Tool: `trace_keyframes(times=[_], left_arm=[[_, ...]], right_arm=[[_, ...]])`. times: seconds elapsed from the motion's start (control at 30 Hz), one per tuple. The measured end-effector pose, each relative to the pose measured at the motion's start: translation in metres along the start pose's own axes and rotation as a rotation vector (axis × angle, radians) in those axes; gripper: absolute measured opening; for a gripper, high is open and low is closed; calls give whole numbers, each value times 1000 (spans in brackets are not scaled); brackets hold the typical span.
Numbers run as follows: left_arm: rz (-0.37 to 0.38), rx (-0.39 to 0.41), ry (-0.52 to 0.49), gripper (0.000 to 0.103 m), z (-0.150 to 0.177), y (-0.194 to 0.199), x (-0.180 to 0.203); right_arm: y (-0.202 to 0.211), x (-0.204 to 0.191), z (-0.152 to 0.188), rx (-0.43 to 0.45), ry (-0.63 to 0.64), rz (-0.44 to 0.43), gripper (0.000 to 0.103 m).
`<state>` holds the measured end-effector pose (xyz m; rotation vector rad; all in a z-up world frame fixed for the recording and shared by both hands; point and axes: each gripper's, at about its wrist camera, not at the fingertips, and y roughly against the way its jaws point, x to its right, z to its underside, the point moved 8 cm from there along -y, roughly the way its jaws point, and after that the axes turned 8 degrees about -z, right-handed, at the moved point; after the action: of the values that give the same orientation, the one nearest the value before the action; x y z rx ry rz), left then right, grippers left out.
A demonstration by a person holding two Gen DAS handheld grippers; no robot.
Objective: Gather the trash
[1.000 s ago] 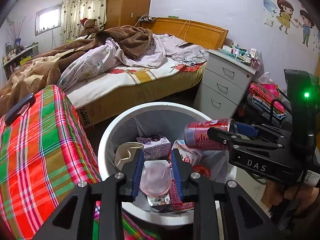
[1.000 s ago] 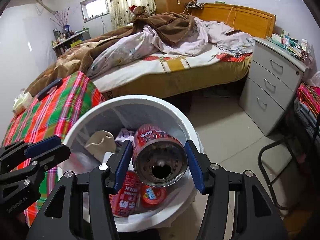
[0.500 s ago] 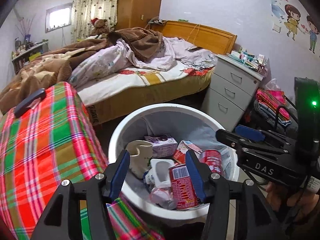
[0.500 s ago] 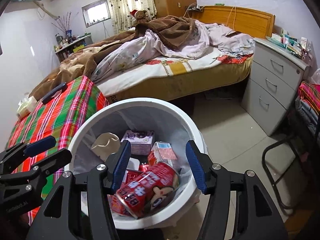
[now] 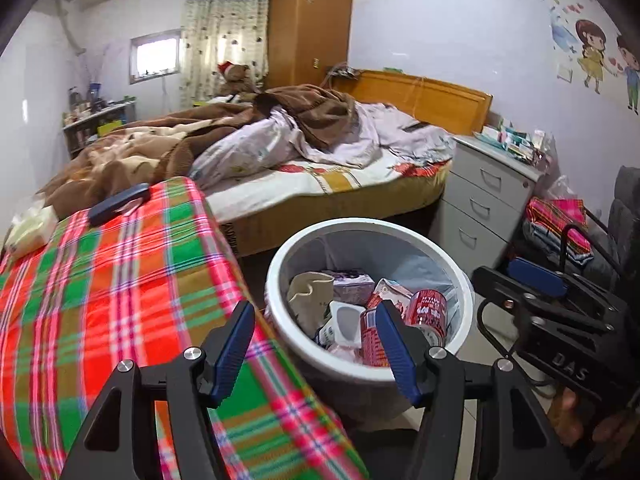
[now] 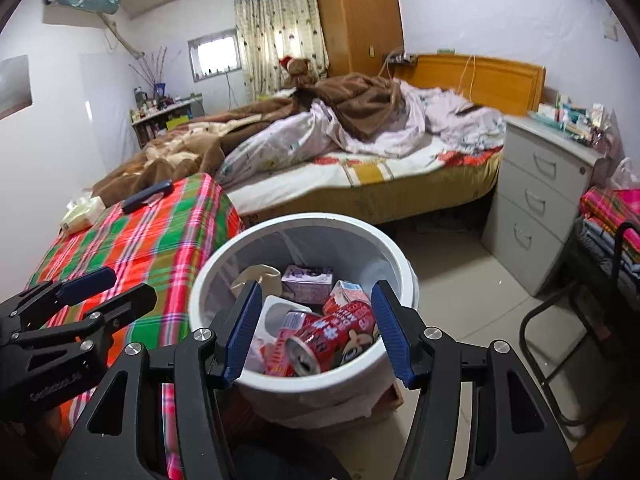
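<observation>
A white trash bin stands on the floor beside a plaid-covered table. It holds red cans, a purple carton, a white cup and a beige wrapper. My left gripper is open and empty, raised over the bin's near left rim and the table edge. My right gripper is open and empty above the bin's near rim. Each gripper shows in the other's view, the right gripper and the left gripper.
The plaid tablecloth carries a dark case and a tissue pack. An unmade bed lies behind. Grey drawers stand right, with a black chair frame and folded cloth.
My left gripper opened and dropped a clear pink cup into the bin. My right gripper opened and dropped the red can into the bin. Both grippers have pulled back and up.
</observation>
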<state>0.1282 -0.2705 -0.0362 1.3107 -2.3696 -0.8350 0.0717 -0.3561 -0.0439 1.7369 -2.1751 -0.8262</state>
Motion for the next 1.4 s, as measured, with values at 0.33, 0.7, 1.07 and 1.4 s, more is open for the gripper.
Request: trace_keyframes(times=[0.33, 0.7, 1.07, 1.4], left_arm=[[-74, 70, 21, 62, 31, 55, -14], [-167, 106, 28, 62, 50, 88, -25], [-180, 107, 31, 62, 58, 98, -26], [-185, 114, 31, 62, 60, 101, -27]], right_arm=[[33, -21, 19, 70, 0, 18, 59], [46, -31, 34, 90, -16, 57, 59], [51, -35, 38, 114, -26, 71, 59], [53, -39, 41, 112, -23, 69, 59]])
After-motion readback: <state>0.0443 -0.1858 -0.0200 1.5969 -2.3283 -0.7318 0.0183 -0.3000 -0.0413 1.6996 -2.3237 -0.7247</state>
